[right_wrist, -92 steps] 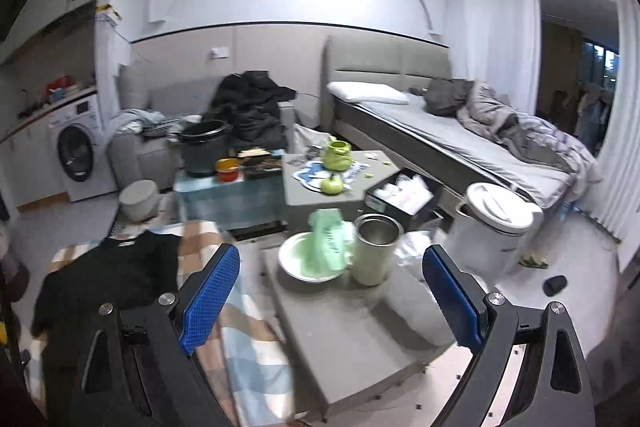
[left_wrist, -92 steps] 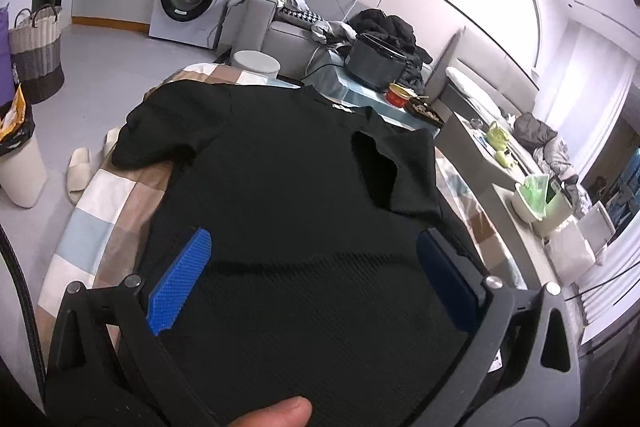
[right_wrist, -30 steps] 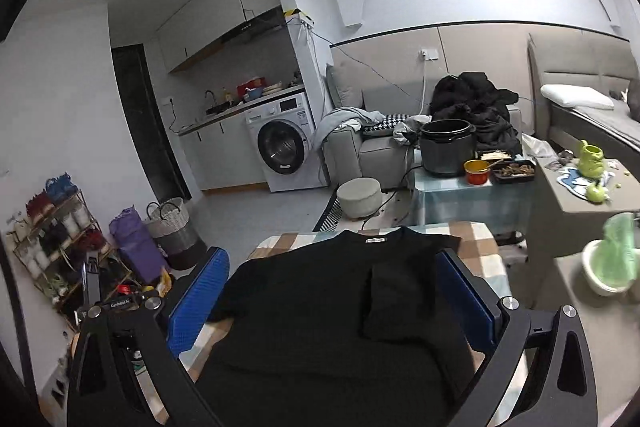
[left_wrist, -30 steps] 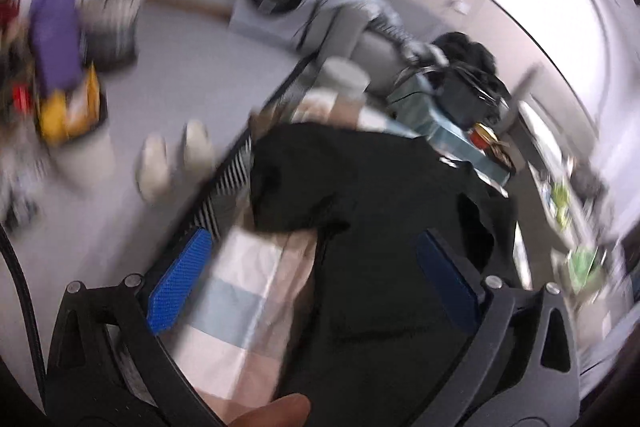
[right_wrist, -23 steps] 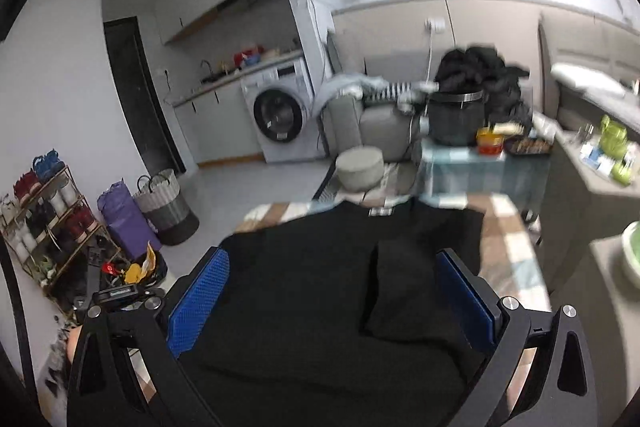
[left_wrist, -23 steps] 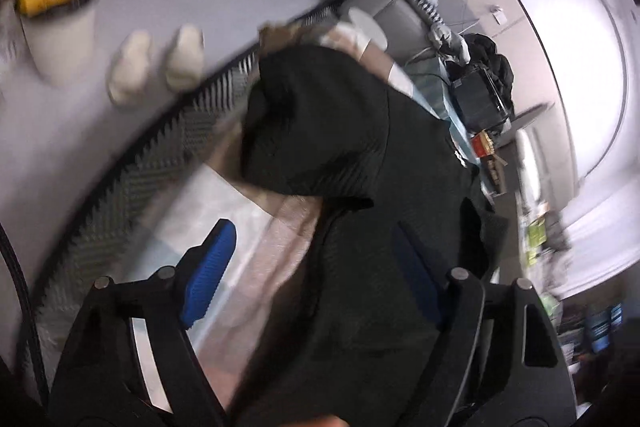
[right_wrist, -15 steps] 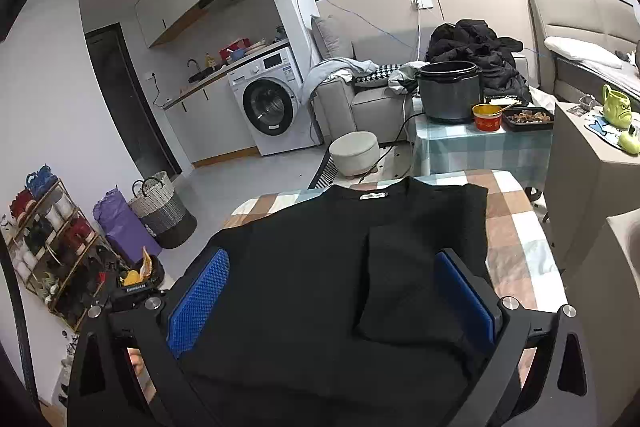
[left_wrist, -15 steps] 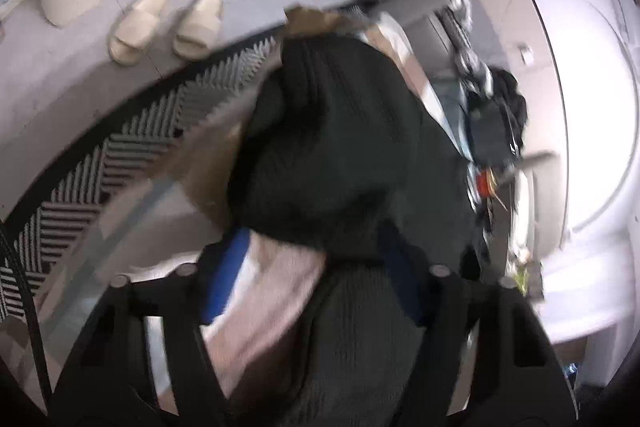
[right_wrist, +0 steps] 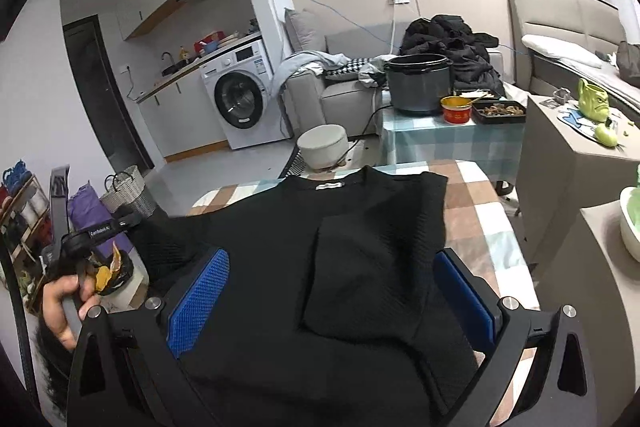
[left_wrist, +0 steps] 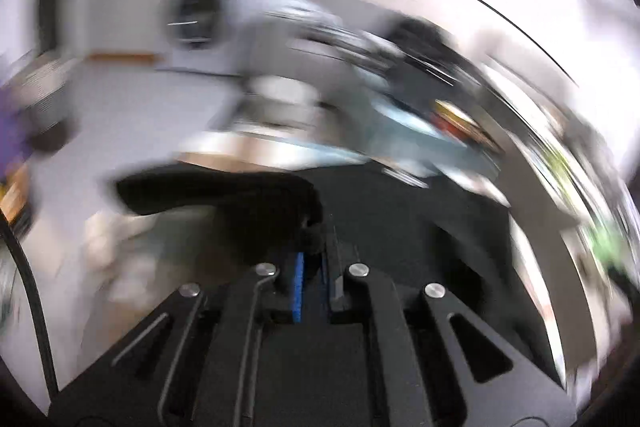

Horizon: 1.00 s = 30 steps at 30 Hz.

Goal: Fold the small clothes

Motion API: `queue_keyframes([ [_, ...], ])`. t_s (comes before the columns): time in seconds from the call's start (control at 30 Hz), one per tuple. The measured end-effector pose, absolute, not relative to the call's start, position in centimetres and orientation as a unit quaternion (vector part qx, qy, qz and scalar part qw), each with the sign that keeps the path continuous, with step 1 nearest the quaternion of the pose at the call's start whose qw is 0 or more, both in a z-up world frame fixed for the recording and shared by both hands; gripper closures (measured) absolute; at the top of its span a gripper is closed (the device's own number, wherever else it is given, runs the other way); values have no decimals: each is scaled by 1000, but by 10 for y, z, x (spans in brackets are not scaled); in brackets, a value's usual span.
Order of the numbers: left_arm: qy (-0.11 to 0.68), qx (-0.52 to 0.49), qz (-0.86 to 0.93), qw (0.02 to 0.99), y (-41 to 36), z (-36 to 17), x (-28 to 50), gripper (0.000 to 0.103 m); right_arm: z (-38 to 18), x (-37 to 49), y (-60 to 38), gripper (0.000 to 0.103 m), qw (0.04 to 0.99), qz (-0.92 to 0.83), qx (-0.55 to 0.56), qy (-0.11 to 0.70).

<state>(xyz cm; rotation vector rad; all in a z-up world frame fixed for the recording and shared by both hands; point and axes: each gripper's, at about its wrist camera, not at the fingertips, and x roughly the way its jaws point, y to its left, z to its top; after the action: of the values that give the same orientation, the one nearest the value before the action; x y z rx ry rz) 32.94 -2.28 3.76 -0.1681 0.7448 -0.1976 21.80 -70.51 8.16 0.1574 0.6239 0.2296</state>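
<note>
The shirt (right_wrist: 360, 267) lies spread on the checked cloth (right_wrist: 476, 223), its right sleeve (right_wrist: 360, 275) folded in over the body. Behind it stands a stool (right_wrist: 324, 146), with the washing machine (right_wrist: 240, 95) further back to the left. The cooker (right_wrist: 418, 83) sits on a small desk (right_wrist: 440, 137) to the right, the sofa (right_wrist: 340, 87) behind that.

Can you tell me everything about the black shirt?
The black shirt is a textured knit with a white label at the neck. It lies flat on a checked cloth, neck pointing away. One sleeve is already folded in over the body. The other sleeve is pinched in the left gripper, whose jaws have just closed on it. The right gripper hangs open over the shirt; whether it touches is unclear.
</note>
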Motion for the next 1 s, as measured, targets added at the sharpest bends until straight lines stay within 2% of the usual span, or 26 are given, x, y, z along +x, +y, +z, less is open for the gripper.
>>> queue_keyframes([
  [0.07,411,-42,-154,898,-74,21,345,87,81,218,-713,0,943,104,81,305],
  [0.1,440,-33,-179,879,-96,5,351,75,82,218,-713,0,943,101,82,306],
  [0.13,458,-31,-190,868,-105,-5,355,67,81,219,-716,0,943,98,82,307],
  [0.2,482,-51,-195,853,-111,-22,354,65,78,220,-723,0,942,90,82,312],
  [0.27,489,-80,-200,845,-98,-24,350,53,73,222,-729,0,940,87,85,318],
  [0.33,478,-104,-187,852,-77,-22,339,25,68,225,-731,0,939,87,86,322],
  [0.37,468,-115,-172,859,-63,-19,334,22,64,228,-732,0,937,87,88,326],
  [0.47,452,-133,-103,876,-27,-18,335,19,48,241,-731,0,930,94,101,341],
  [0.6,472,-138,-65,868,-9,-40,357,19,32,260,-723,0,920,104,106,364],
  [0.7,487,-94,-44,867,-17,-61,377,19,24,266,-720,0,917,101,99,374],
  [0.77,500,-69,-20,863,-18,-73,385,22,18,267,-725,0,915,96,96,381],
  [0.8,501,-60,-6,863,-18,-76,387,26,16,267,-727,0,914,93,95,384],
  [1.0,482,-51,78,871,24,-78,363,29,-19,282,-746,1,891,58,81,442],
])
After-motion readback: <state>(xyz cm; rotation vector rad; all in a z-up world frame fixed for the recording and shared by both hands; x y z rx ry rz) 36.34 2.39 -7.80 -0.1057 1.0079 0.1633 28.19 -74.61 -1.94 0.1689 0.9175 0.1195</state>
